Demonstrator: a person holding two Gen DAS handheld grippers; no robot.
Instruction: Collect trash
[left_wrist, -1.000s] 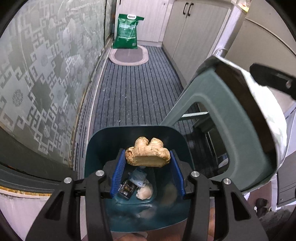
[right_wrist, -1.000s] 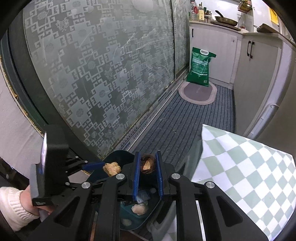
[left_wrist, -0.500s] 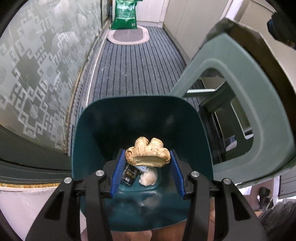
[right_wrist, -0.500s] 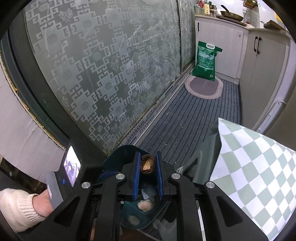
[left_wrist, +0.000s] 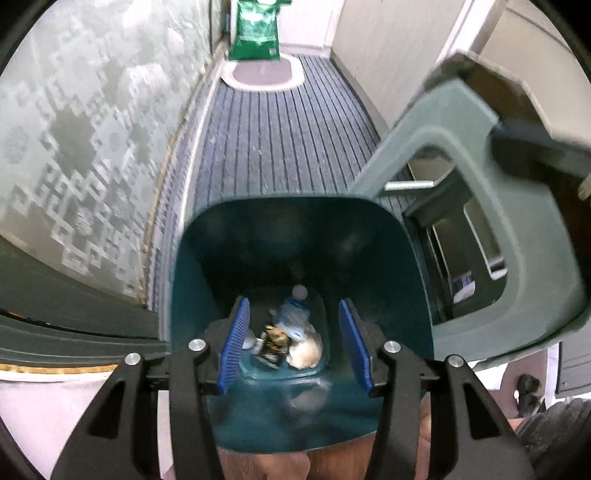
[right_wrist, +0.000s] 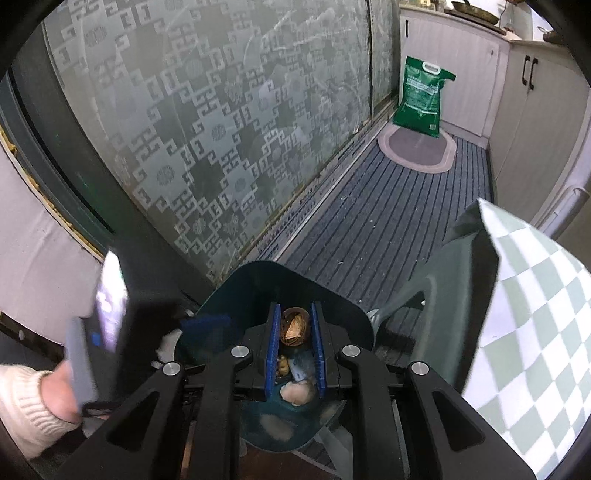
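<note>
A dark teal trash bin (left_wrist: 258, 229) stands on the floor below both grippers; it also shows in the right wrist view (right_wrist: 258, 280). My left gripper (left_wrist: 293, 343) is open and empty over the bin's mouth. At the bin's bottom lie a piece of ginger (left_wrist: 277, 336), a blue wrapper (left_wrist: 293, 317), a dark packet (left_wrist: 269, 352) and a pale lump (left_wrist: 306, 352). My right gripper (right_wrist: 295, 332) is shut on a walnut shell (right_wrist: 294, 326) above the bin. The left gripper's body (right_wrist: 107, 317) shows blurred at the left.
A grey-green plastic stool (left_wrist: 480, 184) stands right of the bin, with a checked cloth (right_wrist: 524, 314) on top. A patterned glass sliding door (right_wrist: 221, 129) runs along the left. A green bag (right_wrist: 421, 96) and oval mat (right_wrist: 417, 147) lie at the far end by white cabinets (right_wrist: 535, 110).
My left gripper has opened and the ginger has dropped into the bin. My right gripper still holds the walnut shell and has moved a little over the bin.
</note>
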